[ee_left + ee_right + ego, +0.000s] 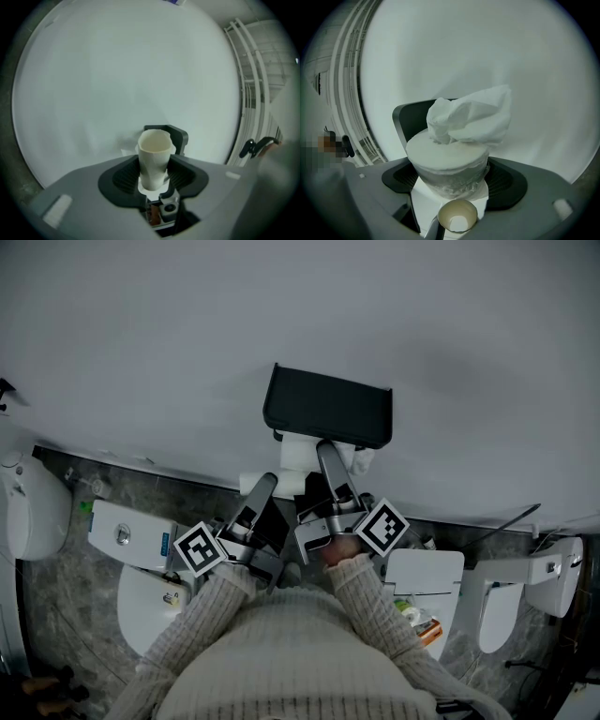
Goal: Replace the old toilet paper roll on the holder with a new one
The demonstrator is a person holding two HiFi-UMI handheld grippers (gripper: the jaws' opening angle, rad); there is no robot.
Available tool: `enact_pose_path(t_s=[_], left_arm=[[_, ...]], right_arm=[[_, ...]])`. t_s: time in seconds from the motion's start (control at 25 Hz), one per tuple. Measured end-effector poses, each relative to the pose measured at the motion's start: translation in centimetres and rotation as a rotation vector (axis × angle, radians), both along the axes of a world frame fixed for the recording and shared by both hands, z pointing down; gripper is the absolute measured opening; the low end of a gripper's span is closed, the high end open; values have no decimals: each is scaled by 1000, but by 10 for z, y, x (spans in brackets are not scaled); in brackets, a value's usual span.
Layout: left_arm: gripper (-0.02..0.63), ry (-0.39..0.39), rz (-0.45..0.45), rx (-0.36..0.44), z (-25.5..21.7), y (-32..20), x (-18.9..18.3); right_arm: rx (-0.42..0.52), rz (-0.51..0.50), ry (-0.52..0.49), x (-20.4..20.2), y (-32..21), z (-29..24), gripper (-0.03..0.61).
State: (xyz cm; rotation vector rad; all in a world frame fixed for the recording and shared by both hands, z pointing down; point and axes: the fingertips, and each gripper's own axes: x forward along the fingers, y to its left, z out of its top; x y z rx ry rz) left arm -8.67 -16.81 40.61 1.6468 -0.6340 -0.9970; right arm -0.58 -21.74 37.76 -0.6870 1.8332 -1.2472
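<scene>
Honestly, the fresh roll (447,161) worries me most. It's pinched between the jaws of the right tongs (450,183), soft and squashy, with a crumpled tuft of tissue (474,117) on top. That tuft could snag as the roll goes onto the black plastic holder (407,123) just beyond the jaws. The left tongs (153,171) are clamped on the cardboard tube (153,149), which is thin and slightly dented. Squeeze harder and it crumples; loosen up and it drops.

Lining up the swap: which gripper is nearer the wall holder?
Right. The right gripper, clamping the new roll, sits just below the holder; the left gripper, with the empty core, is lower-left.
</scene>
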Motion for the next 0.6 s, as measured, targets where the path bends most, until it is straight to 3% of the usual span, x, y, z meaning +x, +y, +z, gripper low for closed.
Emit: enact_pose_path(t_s=[0.6], left_arm=[[180,3,2,-1,-2,1,0]], right_arm=[[-44,-29,-30,-5,3,5,446]])
